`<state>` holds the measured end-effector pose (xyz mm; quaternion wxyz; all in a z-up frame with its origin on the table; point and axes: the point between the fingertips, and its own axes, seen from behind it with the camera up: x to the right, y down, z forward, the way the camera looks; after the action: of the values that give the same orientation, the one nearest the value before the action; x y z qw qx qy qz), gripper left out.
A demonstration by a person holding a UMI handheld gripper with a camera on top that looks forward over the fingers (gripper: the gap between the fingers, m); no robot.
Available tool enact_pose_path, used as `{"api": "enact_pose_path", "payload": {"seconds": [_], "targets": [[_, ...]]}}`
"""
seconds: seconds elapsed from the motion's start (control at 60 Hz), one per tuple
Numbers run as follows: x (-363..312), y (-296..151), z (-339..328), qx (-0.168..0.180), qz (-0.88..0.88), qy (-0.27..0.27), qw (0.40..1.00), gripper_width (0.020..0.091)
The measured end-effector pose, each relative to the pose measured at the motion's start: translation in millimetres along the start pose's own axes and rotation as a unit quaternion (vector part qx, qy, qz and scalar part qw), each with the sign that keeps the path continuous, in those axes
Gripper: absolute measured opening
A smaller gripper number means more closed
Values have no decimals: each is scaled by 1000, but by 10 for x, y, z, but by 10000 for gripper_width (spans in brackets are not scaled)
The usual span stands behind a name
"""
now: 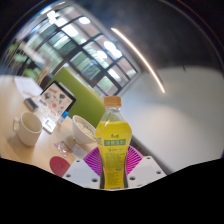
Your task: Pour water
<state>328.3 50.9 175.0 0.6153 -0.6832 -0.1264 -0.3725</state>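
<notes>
The fingers (pixel 113 172) were closed on a bottle (pixel 114 140), one to each side of its lower body, with the pink pads (pixel 93 158) showing against it to left and right. No gap was visible between pads and bottle on either side. The bottle stood upright in the grip. It was clear plastic holding yellow liquid, fitted with an orange cap (pixel 113 101) and a yellow label (pixel 115 143) around its middle; the print on the label was too small to read.

Beyond the fingers and to the left lay a light-coloured table (pixel 20 102). On it stood a white cup (pixel 29 127), well apart from the bottle. A white bowl (pixel 83 127) sat on the table just left of the bottle and behind it; whether the two touched could not be determined. A small clear glass (pixel 66 147) appeared near the left finger, its outline faint. Further back on the table lay a flat patterned item (pixel 55 98), not identifiable.

A green panel (pixel 78 88) stood behind the table. Above it ran large windows (pixel 85 45) with dark frames. A pale wall (pixel 175 95) filled the area to the right of the bottle.
</notes>
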Motion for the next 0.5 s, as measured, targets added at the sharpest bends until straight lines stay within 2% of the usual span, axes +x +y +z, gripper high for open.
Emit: {"api": "enact_pose_path", "payload": {"seconds": [0.067, 0.133, 0.233, 0.267, 0.4, 0.5], "targets": [[-126, -322, -6, 17, -135, 4, 991, 254], [-156, -563, 18, 21, -300, 8, 954, 254], [-580, -654, 73, 33, -479, 11, 877, 254], [-522, -684, 26, 30, -525, 2, 851, 255], [-727, -689, 149, 34, -659, 11, 752, 259], [-845, -646, 83, 42, -712, -2, 701, 263]]}}
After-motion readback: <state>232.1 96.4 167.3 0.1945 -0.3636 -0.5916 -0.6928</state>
